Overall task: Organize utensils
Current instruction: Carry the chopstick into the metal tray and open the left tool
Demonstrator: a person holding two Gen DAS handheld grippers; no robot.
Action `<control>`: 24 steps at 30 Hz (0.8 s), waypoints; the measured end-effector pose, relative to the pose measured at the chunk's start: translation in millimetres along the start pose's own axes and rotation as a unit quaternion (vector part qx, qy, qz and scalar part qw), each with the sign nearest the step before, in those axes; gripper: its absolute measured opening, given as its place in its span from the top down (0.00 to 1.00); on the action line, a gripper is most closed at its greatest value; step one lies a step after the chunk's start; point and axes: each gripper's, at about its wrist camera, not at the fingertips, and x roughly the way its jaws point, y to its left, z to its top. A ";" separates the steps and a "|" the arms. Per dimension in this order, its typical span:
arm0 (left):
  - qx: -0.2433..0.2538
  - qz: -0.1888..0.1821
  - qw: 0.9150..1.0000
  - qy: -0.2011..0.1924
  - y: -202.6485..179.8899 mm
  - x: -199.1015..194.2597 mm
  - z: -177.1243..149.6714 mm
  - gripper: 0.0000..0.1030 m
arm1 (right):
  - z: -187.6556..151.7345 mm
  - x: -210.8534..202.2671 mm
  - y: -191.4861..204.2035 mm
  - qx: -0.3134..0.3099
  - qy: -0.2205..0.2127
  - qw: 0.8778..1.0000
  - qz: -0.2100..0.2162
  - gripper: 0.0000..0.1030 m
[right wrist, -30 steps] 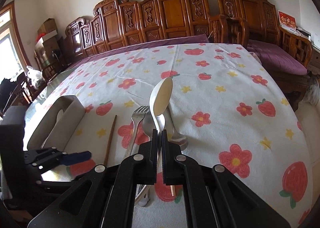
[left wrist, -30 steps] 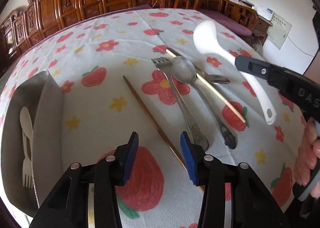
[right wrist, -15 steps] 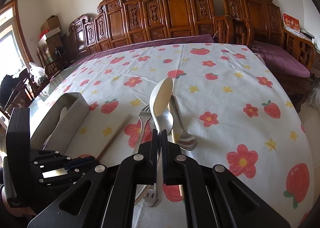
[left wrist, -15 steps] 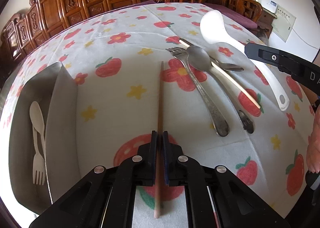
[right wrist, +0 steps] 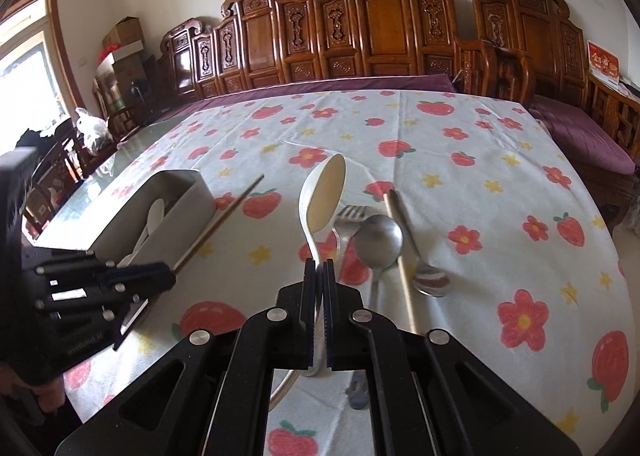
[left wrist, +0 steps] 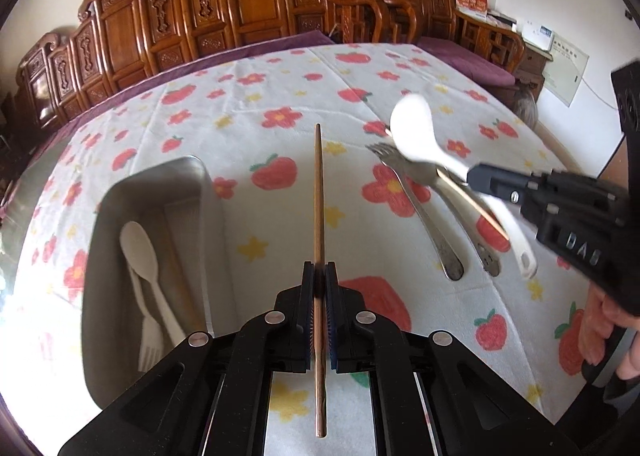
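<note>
My left gripper (left wrist: 319, 272) is shut on a dark wooden chopstick (left wrist: 318, 192), lifted off the cloth and pointing straight ahead; the same chopstick (right wrist: 224, 216) shows in the right wrist view beside the tray. My right gripper (right wrist: 319, 268) is shut on the handle of a white ceramic spoon (right wrist: 322, 202), bowl up; from the left wrist view the white spoon (left wrist: 416, 132) hangs over the pile. On the cloth lie a metal fork (left wrist: 416, 208), a metal spoon (right wrist: 378, 242), a second metal spoon (right wrist: 430, 280) and a pale chopstick (right wrist: 402, 256).
A grey metal tray (left wrist: 152, 180) at the left holds a cream plastic spoon (left wrist: 138, 248) and fork (left wrist: 150, 340). The tray (right wrist: 188, 180) lies close to the left gripper (right wrist: 132, 276). Carved wooden chairs line the far edge. A hand (left wrist: 604, 332) holds the right gripper.
My left gripper closed on the dark chopstick and lifted it off the cloth, swinging toward the tray. The right gripper carried the white spoon leftward, still gripped.
</note>
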 end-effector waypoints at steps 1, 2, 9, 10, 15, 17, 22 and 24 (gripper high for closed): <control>-0.002 0.000 1.000 -0.004 4.0 -4.3 1.5 0.96 | 0.0 0.0 4.3 -0.004 0.000 1.000 0.002 0.96; -0.003 0.001 1.000 -0.008 7.7 -8.3 3.0 0.96 | 0.0 0.1 7.7 -0.007 0.000 1.000 0.003 0.96; -0.011 0.002 1.000 -0.029 31.6 -30.7 8.2 0.96 | -0.4 0.2 28.2 -0.027 -0.001 1.000 0.014 0.96; -0.011 0.002 0.999 -0.031 34.0 -32.7 8.6 0.96 | -0.4 0.1 29.9 -0.029 -0.002 0.999 0.015 0.96; -0.013 0.003 0.999 -0.039 50.5 -40.7 6.2 0.96 | -1.0 1.4 35.0 -0.036 -0.001 0.999 0.016 0.96; -0.012 0.003 0.999 -0.041 56.3 -43.2 3.6 0.96 | -1.6 2.7 34.9 -0.037 0.001 0.999 0.016 0.96; -0.014 0.011 0.999 -0.048 76.6 -46.3 -3.0 0.96 | -2.5 5.7 35.1 -0.037 0.005 0.999 0.013 0.96; -0.022 0.011 0.999 -0.044 87.7 -42.8 -5.4 0.96 | -2.6 7.8 35.6 -0.039 0.007 0.999 0.013 0.96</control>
